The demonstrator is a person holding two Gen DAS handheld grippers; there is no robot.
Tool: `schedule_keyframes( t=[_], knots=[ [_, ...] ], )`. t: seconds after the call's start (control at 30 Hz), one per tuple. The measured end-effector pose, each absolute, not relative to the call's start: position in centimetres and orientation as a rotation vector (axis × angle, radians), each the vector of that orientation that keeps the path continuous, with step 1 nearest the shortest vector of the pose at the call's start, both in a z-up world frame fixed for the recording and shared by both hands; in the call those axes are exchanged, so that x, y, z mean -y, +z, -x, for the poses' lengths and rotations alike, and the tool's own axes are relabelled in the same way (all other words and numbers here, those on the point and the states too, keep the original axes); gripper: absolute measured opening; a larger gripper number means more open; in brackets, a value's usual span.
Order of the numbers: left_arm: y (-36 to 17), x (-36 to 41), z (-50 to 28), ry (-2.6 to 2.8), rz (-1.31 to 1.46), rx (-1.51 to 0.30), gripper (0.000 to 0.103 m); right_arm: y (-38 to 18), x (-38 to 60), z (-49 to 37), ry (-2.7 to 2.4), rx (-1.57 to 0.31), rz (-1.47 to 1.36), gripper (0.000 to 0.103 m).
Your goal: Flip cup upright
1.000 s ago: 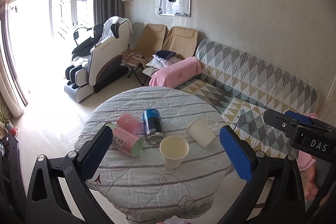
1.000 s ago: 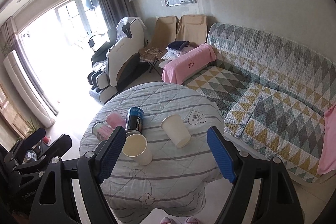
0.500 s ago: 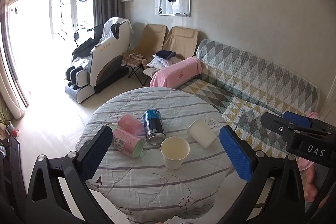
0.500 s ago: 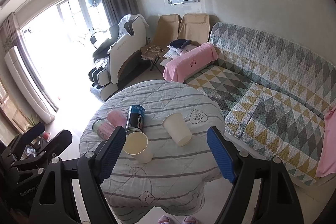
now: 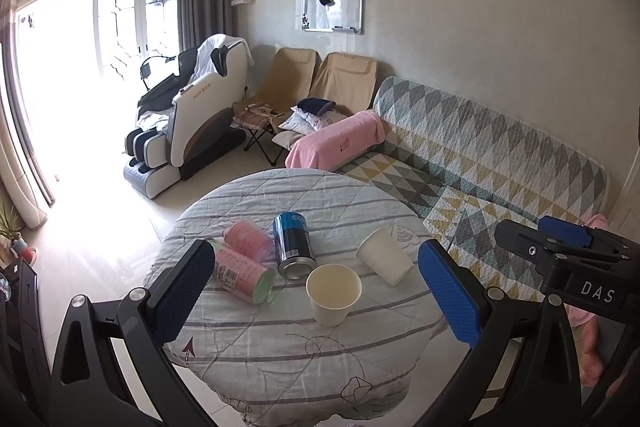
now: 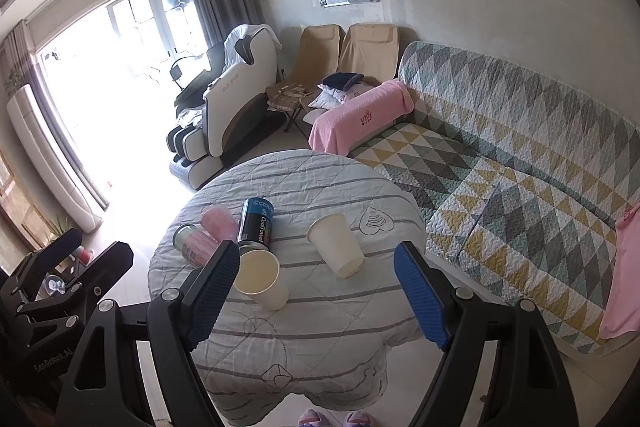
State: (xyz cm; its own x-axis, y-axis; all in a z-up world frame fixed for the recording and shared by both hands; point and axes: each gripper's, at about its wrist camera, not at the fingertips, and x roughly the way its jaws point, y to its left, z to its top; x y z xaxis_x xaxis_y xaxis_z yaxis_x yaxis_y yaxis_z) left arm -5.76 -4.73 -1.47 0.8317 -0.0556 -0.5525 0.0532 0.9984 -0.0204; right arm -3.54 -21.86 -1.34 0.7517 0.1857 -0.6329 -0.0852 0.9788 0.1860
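Observation:
A white paper cup (image 5: 385, 256) (image 6: 336, 245) lies tipped over on the round table (image 5: 288, 347) (image 6: 304, 323), right of centre. A second paper cup (image 5: 333, 293) (image 6: 261, 277) stands upright near the middle. My left gripper (image 5: 320, 297) is open and empty, held above the table's near side. My right gripper (image 6: 316, 297) is open and empty too, with the tipped cup showing between its fingers, farther away. The right gripper also shows at the right edge of the left wrist view (image 5: 568, 259).
A blue can (image 5: 294, 245) (image 6: 256, 227) and two pink cylinders (image 5: 240, 271) (image 6: 196, 245) lie on the table's left part. A patterned sofa (image 6: 500, 167) stands to the right, a massage chair (image 5: 192, 131) and folding chairs behind.
Both grippers have drifted slightly, so the table sits a little differently in each view. Nothing on the table has moved.

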Motion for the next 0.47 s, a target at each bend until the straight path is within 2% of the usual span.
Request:
schedule_keyframes(
  t=[0.47],
  knots=[
    [-1.16,4.89,5.06,-0.04,-0.005,-0.574,0.103,-1.23,22.13,3.31,0.151,-0.707,-0.14,0.081]
  ],
)
